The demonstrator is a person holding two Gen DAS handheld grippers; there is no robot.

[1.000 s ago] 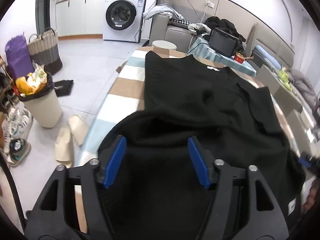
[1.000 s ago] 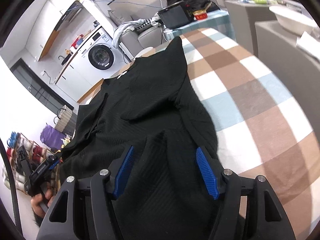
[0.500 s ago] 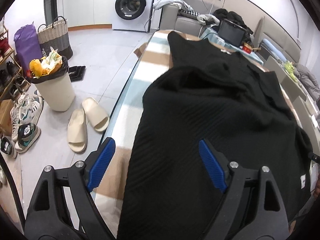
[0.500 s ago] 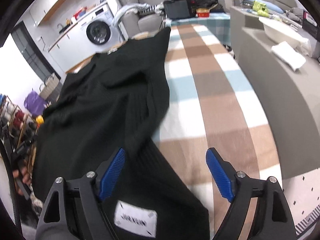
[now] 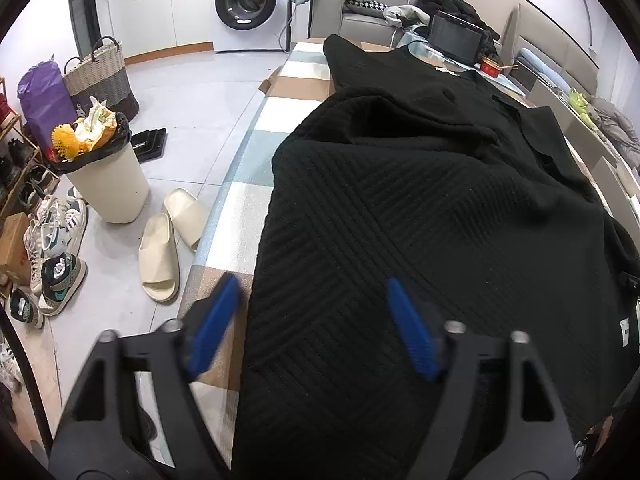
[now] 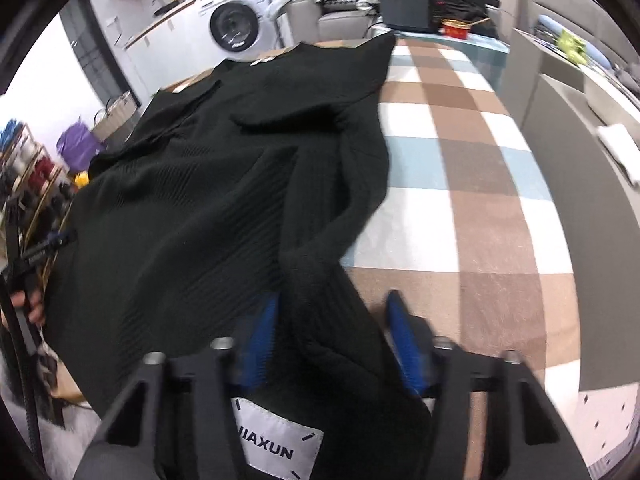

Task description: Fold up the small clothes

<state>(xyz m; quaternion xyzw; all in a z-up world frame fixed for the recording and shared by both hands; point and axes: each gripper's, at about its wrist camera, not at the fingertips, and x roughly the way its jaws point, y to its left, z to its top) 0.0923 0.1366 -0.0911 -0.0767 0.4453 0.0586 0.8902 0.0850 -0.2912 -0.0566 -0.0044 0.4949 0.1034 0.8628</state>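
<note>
A black ribbed knit garment [image 5: 420,200] lies spread along a checked table [image 5: 236,204], its near part folded over the rest. It also shows in the right wrist view [image 6: 208,184], with a white "JIAXUN" label [image 6: 276,446] at the near hem. My left gripper [image 5: 312,320] is open above the garment's near left edge, nothing between its blue pads. My right gripper [image 6: 334,336] is open, and a fold of the near hem lies between its blue pads. The left gripper also shows in the right wrist view [image 6: 44,246] at the garment's far side.
Checked cloth [image 6: 460,184] lies bare to the right of the garment. Left of the table on the floor are a bin [image 5: 106,180], slippers [image 5: 160,256], shoes [image 5: 56,248] and a basket [image 5: 100,74]. A washing machine [image 5: 250,0], sofa and tablet [image 5: 456,38] stand beyond.
Both grippers pulled back toward the near end and opened wider. The near half of the garment now lies folded over the rest. The right gripper has narrowed around the hem fold.
</note>
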